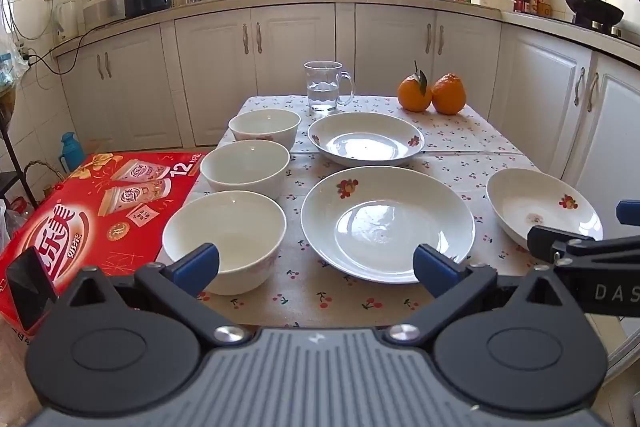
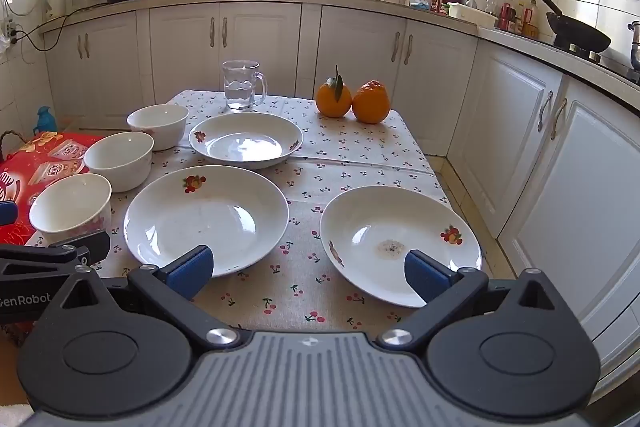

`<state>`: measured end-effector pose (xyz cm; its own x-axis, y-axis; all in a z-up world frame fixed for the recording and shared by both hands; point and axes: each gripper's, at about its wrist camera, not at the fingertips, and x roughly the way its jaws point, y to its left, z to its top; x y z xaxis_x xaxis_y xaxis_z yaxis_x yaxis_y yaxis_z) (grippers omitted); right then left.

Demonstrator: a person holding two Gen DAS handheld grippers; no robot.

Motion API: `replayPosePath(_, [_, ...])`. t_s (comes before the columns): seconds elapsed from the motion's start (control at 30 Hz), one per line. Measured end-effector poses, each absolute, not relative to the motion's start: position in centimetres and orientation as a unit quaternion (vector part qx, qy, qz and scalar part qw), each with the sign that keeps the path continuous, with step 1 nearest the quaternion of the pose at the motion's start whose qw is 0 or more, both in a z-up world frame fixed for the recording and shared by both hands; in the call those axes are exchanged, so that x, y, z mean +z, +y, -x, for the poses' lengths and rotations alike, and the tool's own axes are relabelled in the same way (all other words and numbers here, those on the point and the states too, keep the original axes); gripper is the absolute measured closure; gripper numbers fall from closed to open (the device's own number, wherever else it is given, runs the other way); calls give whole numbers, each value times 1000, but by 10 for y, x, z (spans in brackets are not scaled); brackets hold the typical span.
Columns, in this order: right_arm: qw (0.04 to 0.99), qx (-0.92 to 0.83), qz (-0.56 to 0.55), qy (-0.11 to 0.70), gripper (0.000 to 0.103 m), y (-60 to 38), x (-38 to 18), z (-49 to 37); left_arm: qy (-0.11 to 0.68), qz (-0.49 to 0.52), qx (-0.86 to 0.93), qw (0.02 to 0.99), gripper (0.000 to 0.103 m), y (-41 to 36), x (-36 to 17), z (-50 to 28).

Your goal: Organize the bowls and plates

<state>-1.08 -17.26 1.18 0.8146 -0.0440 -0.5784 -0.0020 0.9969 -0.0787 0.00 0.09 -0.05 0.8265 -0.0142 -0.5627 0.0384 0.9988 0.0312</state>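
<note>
Facing: both grippers wide apart, holding nothing.
Left gripper (image 1: 316,269): nearest bowl (image 1: 224,241) lower left of frame, by its left finger.
Right gripper (image 2: 308,273): stained plate (image 2: 400,245) lower right, by its right finger.

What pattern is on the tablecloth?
Small red cherries on the white tablecloth; right wrist view shows it best.

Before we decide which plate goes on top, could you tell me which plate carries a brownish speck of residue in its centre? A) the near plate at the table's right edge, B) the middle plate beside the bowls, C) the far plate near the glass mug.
A: the near right plate shows a brown-and-dark smudge in its well, while the far plate and the middle plate look clean and glossy.
</note>
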Motion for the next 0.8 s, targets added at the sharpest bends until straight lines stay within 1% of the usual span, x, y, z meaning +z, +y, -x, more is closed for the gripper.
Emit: replayPosePath(0.8, [952, -10, 37, 304, 0, -172, 13, 11, 291, -23, -11, 956, 1, 3, 1, -1])
